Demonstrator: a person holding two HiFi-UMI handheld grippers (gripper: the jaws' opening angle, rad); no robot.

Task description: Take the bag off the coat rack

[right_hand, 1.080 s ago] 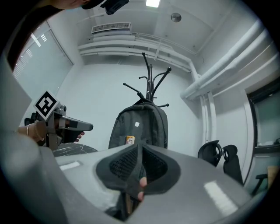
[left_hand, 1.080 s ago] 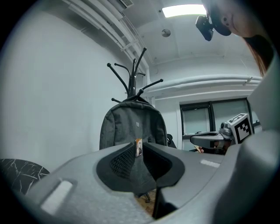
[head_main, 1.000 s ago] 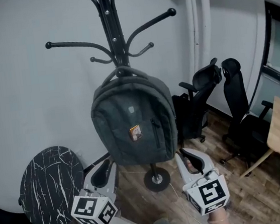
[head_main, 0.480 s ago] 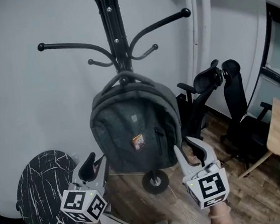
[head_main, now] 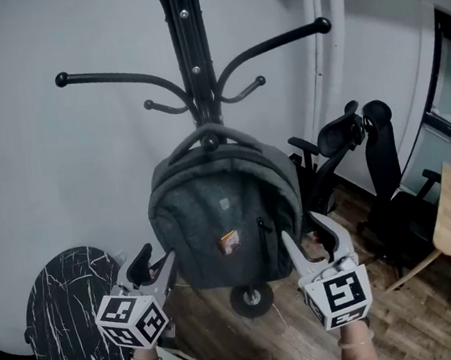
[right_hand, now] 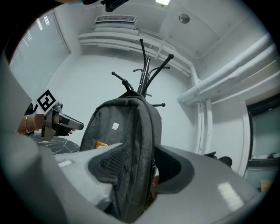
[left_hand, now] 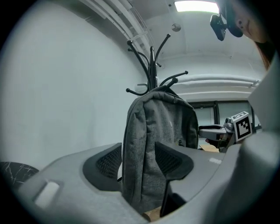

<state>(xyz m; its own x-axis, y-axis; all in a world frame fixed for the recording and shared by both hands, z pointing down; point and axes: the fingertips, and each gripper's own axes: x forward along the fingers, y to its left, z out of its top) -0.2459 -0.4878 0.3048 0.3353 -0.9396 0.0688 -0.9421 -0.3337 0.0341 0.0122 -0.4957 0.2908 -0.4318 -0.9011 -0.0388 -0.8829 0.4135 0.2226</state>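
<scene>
- One black coat rack [head_main: 194, 73] stands at the far wall. Its arms reach left and right above the bag, and its round base [head_main: 251, 301] rests on the wooden floor.
- One grey bag [head_main: 226, 216] hangs by its top loop from a low hook on the pole, with its bottom edge clear above the base.
- Two office chairs [head_main: 361, 158] crowd the right side, just beside the bag's right edge.
- One round marble surface [head_main: 63, 317] sits near left, apart from the bag.
- Left gripper [head_main: 156, 255]: its jaws have just been opening and stand spread. The bag's lower left edge is in the gap, unpressed.
- Right gripper [head_main: 303, 229]: its jaws have likewise just been opening and are spread about the lower right edge, not pinching it.
</scene>
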